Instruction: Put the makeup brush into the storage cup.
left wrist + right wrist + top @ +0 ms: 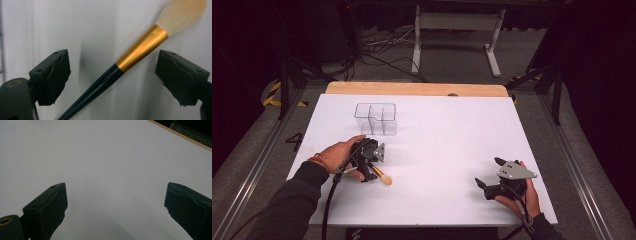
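A makeup brush (382,176) with a black handle, gold ferrule and pale bristles lies on the white table sheet (447,135) at the front left. My left gripper (373,173) points down over it. In the left gripper view the brush (140,48) runs diagonally between the two jaws of that gripper (112,72). Both pads stand clear of it, so the gripper is open. My right gripper (488,171) rests at the front right, held in a hand, open. In the right gripper view its jaws (115,202) are wide apart over bare sheet.
A clear plastic organiser (375,118) with several compartments stands on the sheet behind the left hand. The table's wooden far edge (412,88) shows beyond the sheet. A white desk frame and cables stand on the floor behind.
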Tool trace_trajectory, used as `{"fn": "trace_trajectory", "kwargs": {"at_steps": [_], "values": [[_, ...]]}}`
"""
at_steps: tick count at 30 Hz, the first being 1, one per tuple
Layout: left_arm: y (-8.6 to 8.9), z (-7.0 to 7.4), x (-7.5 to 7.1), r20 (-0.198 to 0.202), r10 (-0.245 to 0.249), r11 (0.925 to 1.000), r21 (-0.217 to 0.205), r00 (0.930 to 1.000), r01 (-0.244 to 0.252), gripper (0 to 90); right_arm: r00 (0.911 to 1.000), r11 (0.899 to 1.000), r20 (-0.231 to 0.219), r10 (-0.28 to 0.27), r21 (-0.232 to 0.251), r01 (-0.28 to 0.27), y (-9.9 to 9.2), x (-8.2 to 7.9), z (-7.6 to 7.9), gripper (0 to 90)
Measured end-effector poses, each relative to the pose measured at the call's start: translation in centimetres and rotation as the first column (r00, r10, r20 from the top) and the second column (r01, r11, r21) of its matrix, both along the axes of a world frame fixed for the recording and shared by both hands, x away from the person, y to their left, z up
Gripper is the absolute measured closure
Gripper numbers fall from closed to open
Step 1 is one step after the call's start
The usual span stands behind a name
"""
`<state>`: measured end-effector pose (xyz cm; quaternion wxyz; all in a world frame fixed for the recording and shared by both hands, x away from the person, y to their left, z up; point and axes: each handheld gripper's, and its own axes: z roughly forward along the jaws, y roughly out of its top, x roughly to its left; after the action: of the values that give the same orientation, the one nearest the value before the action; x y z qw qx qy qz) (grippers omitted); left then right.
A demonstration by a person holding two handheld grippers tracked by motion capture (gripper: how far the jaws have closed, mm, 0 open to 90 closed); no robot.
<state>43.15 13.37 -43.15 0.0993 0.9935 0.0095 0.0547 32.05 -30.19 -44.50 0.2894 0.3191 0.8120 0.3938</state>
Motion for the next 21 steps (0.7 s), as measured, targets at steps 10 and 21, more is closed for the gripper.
{"fn": "trace_trajectory", "kwargs": {"at_steps": [10,21], "values": [[-1.3,0.2,0.8,-0.116,-0.013,0.9968,0.077,0.9932,0.022,27.6,0.9989,1.0,-0.045,0.014,-0.021,-0.015,0.2,0.3,-0.5,5.1],[-0.7,0.9,0.0,-0.075,-0.035,0.9962,0.077,0.9965,0.041,76.9,0.9985,0.999,-0.052,0.013,-0.035,-0.015,0.2,0.4,-0.5,5.2]]}}
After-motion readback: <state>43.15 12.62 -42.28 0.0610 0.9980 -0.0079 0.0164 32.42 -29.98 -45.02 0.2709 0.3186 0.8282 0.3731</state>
